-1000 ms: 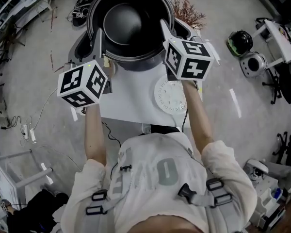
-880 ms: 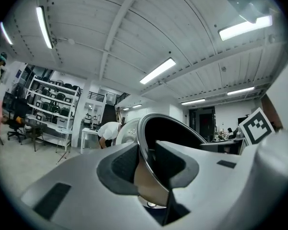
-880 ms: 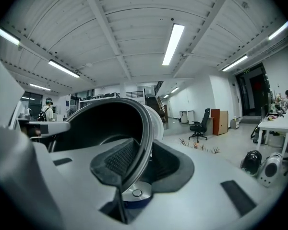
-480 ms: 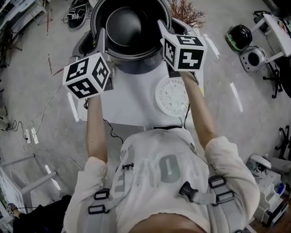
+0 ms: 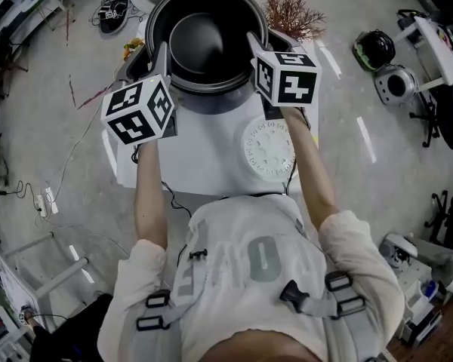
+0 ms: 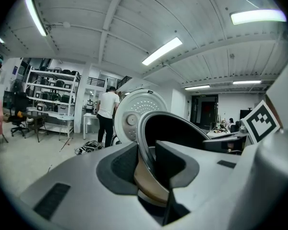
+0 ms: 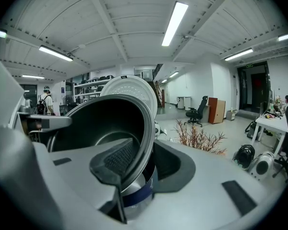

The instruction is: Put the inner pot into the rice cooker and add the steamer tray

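**Pot gripped at both sides, at the cooker mouth**

Steamer tray point(image 5: 269, 149) lay flat on the table point(image 5: 189, 157), just beside the right forearm. Further out, left gripper point(image 5: 160, 55) and right gripper point(image 5: 254, 44) were each clamped on the inner pot point(image 5: 208, 36) rim at opposite sides, mouth up. Pot sat in or just over the rice cooker point(image 5: 211, 102); couldn't tell if seated. Lid point(image 7: 129, 87) stood open behind. Right hand was nearer the tray, with a bare stretch of table in between.

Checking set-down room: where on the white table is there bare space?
Bare: the table left of the steamer tray, between the rice cooker and the near edge. Crowded: the far end, where the left gripper and right gripper hold the inner pot at the cooker; the tray takes the right side.
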The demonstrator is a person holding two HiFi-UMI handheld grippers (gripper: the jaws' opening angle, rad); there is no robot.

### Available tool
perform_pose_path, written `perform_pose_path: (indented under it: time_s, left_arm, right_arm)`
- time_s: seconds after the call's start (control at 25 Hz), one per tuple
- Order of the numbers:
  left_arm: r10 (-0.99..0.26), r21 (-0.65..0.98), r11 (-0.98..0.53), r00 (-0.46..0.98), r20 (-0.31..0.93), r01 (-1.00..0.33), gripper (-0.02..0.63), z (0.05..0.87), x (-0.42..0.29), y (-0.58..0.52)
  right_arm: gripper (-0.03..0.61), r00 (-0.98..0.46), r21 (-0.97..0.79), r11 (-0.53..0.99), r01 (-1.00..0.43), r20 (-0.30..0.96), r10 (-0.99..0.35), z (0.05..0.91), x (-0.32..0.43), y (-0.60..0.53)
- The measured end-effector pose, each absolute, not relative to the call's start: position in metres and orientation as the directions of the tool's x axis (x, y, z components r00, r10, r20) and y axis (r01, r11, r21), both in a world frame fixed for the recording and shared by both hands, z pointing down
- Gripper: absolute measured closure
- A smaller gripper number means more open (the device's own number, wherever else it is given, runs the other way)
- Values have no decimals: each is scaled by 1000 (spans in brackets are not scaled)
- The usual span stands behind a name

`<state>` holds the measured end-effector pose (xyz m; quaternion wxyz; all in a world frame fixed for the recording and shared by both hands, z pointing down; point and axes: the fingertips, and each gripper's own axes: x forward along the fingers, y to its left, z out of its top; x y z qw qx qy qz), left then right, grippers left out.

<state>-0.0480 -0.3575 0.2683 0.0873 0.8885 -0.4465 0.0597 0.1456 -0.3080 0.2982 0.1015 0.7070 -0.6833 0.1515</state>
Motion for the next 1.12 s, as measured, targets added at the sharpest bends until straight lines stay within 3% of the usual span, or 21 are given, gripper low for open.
perform_pose_path:
  time_s: [0.6,1.12]
  left_arm:
    - [-747,92,-580,574,337,-809,491,324,-37,-378]
    - [-724,96,-581,567,394,-808,488,351,-36,-389]
  right_arm:
    - [433,19,-49,-48,-998,478,-878,348,154,-326]
    - [426,4,-39,-30,-999,533,-846,373,154,-336]
